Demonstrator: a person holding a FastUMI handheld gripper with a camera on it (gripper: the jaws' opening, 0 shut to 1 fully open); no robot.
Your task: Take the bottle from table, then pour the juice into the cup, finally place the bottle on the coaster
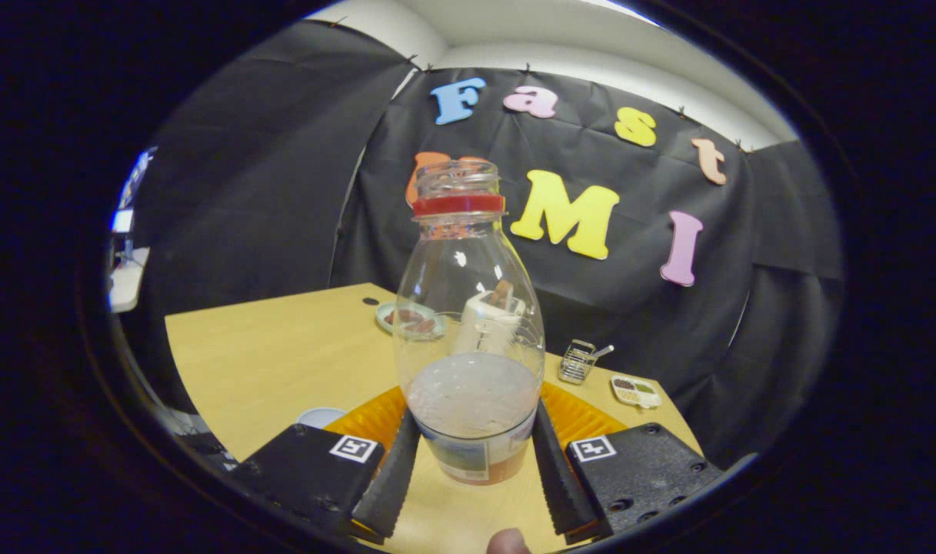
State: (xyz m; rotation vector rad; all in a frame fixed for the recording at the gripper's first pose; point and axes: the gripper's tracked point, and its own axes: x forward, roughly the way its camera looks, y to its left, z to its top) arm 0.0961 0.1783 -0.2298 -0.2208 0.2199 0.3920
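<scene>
Clear bottle [469,338], red neck ring, label unreadable, clamped upright in gripper [474,462] above wooden table [275,362].

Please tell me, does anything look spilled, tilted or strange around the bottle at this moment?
Nothing stands out. The bottle stands upright between the fingers of the gripper, which close on its lower part, with the orange coaster just behind it. Its cap is off, which suits pouring. The table shows no spill.

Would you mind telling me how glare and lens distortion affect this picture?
Gripper view: small glare spots dot the clear bottle, held between the tool fingers; fisheye bending curves the table edges; the far tray looks small and soft.
</scene>
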